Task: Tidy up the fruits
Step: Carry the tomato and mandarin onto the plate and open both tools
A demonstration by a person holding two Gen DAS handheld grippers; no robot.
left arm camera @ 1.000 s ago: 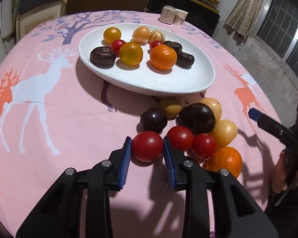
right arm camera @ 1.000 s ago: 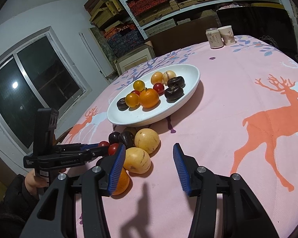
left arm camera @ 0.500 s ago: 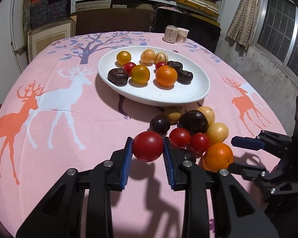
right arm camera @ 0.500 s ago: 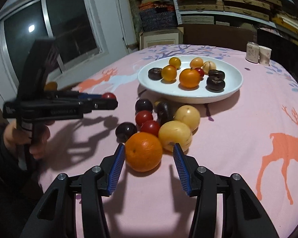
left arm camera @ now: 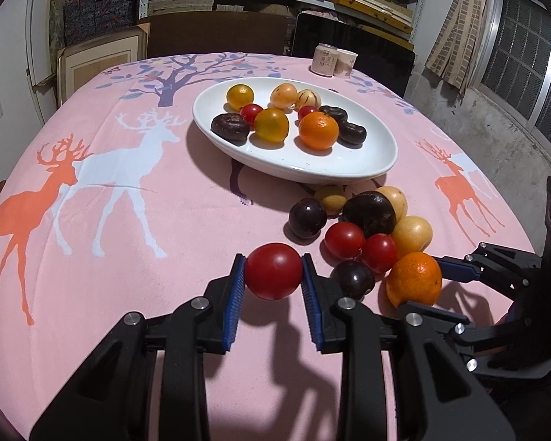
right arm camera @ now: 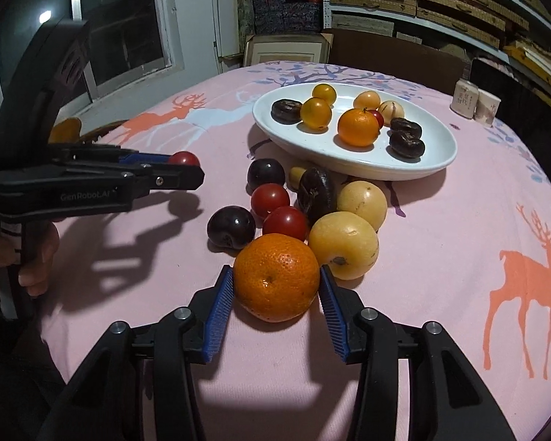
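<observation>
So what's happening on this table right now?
A person works two handheld grippers over a pile of loose fruit beside a white oval plate that already holds fruit. The left gripper is shut on a red tomato, held clear of the pink tablecloth. The right gripper is closing around an orange at the pile's near edge, which still rests on the cloth.
</observation>
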